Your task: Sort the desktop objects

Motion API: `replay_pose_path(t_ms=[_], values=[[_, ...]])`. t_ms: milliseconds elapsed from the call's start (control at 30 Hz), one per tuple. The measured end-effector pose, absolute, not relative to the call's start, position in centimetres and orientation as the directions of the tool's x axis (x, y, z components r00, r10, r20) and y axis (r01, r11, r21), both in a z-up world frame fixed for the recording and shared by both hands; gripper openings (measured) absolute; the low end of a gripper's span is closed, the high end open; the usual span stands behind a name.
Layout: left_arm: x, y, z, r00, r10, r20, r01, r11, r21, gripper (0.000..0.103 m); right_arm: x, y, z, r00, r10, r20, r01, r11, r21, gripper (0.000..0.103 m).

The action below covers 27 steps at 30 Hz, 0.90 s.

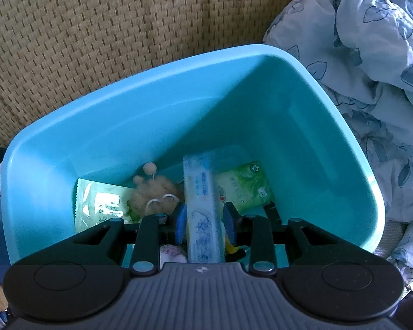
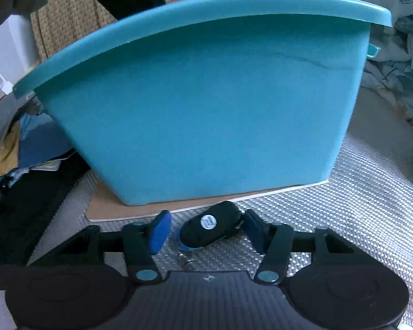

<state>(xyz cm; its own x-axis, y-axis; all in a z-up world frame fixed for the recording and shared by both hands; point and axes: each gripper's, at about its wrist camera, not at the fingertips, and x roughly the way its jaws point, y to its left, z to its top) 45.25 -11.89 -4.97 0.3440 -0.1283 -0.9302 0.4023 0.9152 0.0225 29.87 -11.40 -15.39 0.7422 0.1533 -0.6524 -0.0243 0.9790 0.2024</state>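
A long white-and-blue tissue pack (image 1: 199,181) stands between the blue pads of my left gripper (image 1: 205,220), which is shut on it above the inside of a teal plastic bin (image 1: 151,126). On the bin's floor lie a tan plush toy (image 1: 154,195), a pale green sachet (image 1: 96,203) and a green wipes packet (image 1: 245,184). In the right wrist view a small black fob with a round white sticker (image 2: 223,217) lies on the silver mat between the fingers of my right gripper (image 2: 206,227). A gap shows beside its left pad (image 2: 159,231). The bin's outer wall (image 2: 206,104) rises just behind.
The bin stands on a thin brown board (image 2: 104,206) laid on a silver woven mat (image 2: 358,220). A leaf-print blanket (image 1: 371,68) is bunched at the right, and a woven rattan surface (image 1: 96,27) lies behind the bin. Dark clutter and papers (image 2: 41,159) lie left of the bin.
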Motion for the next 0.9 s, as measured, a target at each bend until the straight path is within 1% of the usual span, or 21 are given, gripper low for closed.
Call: replay_pose_path(t_ms=[67, 167, 333, 367, 400, 433, 467, 633, 700, 800, 900], values=[[45.3, -12.0, -4.8, 0.345, -0.125, -0.93, 0.402, 0.915, 0.026, 0.034, 29.7, -11.4, -15.3, 0.747, 0.143, -0.649, -0.023, 0.981, 0.19, 0.053], [45.1, -12.1, -4.6, 0.345, -0.129, -0.93, 0.406, 0.914, 0.024, 0.034, 29.3, -11.7, -15.4, 0.753, 0.152, -0.64, -0.018, 0.977, 0.211, 0.053], [44.3, -12.1, -3.9, 0.361, -0.134, -0.923, 0.414, 0.91, 0.03, 0.034, 28.7, -12.0, -15.2, 0.754, 0.158, -0.637, -0.03, 0.978, 0.207, 0.052], [44.2, -12.1, -3.8, 0.368, -0.134, -0.92, 0.415, 0.909, 0.034, 0.034, 28.6, -12.0, -15.1, 0.754, 0.158, -0.638, -0.03, 0.978, 0.207, 0.051], [44.0, -12.1, -3.5, 0.377, -0.134, -0.916, 0.416, 0.909, 0.038, 0.034, 28.4, -12.1, -15.0, 0.757, 0.156, -0.634, -0.028, 0.978, 0.208, 0.045], [43.8, -12.0, -3.2, 0.385, -0.133, -0.913, 0.417, 0.908, 0.043, 0.034, 28.2, -12.2, -14.7, 0.763, 0.156, -0.627, -0.028, 0.978, 0.209, 0.036], [43.5, -11.9, -2.9, 0.392, -0.133, -0.91, 0.419, 0.907, 0.047, 0.034, 28.0, -12.3, -14.5, 0.765, 0.156, -0.625, -0.034, 0.979, 0.202, 0.034], [42.2, -11.3, -1.3, 0.42, -0.138, -0.897, 0.43, 0.901, 0.063, 0.034, 27.4, -12.5, -14.3, 0.76, 0.156, -0.631, -0.05, 0.982, 0.183, 0.034], [41.6, -10.9, -0.4, 0.438, -0.142, -0.888, 0.428, 0.901, 0.067, 0.034, 27.2, -12.4, -14.4, 0.761, 0.15, -0.631, -0.046, 0.983, 0.178, 0.036], [40.5, -10.3, 1.1, 0.481, -0.147, -0.864, 0.427, 0.9, 0.084, 0.034, 26.8, -12.1, -14.4, 0.761, 0.13, -0.636, -0.042, 0.988, 0.151, 0.041], [39.1, -9.6, 2.5, 0.531, -0.152, -0.834, 0.424, 0.899, 0.106, 0.034, 26.9, -11.1, -14.5, 0.761, 0.109, -0.639, -0.038, 0.992, 0.123, 0.049]])
